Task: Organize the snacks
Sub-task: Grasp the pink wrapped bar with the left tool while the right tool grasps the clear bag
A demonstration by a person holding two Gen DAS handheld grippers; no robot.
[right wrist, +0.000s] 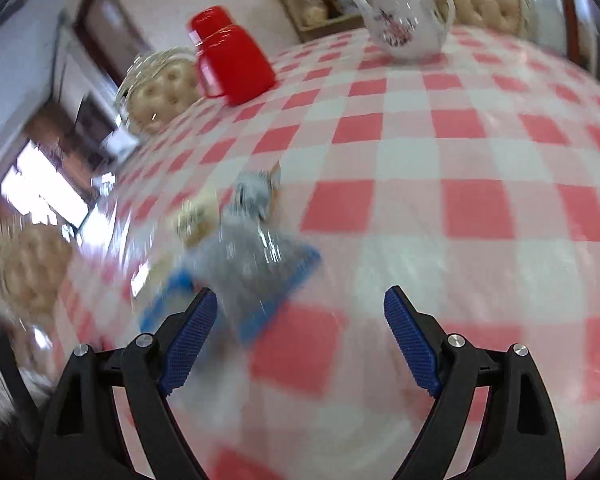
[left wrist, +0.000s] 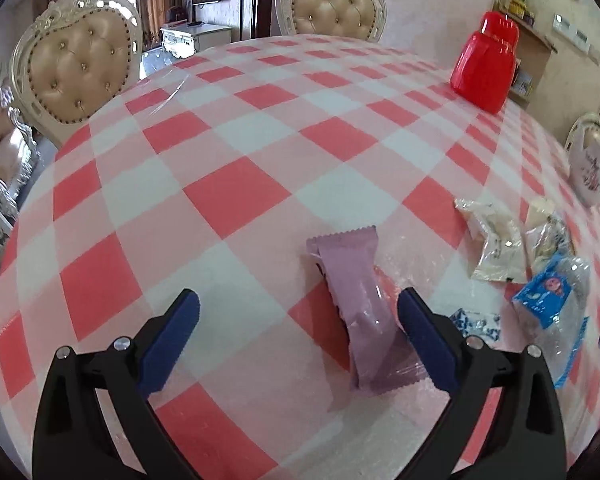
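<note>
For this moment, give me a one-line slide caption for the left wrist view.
Open left gripper hovers around a purple foil snack packet on the red-and-white checked tablecloth, other wrapped snacks to its right.

Left wrist view: close above the checked tablecloth, facing across the table toward two tufted chairs.
Right wrist view: equally low and near, motion-blurred, facing a white teapot.
Shared: the red jug, the blue-and-clear packet, the cloth.
</note>
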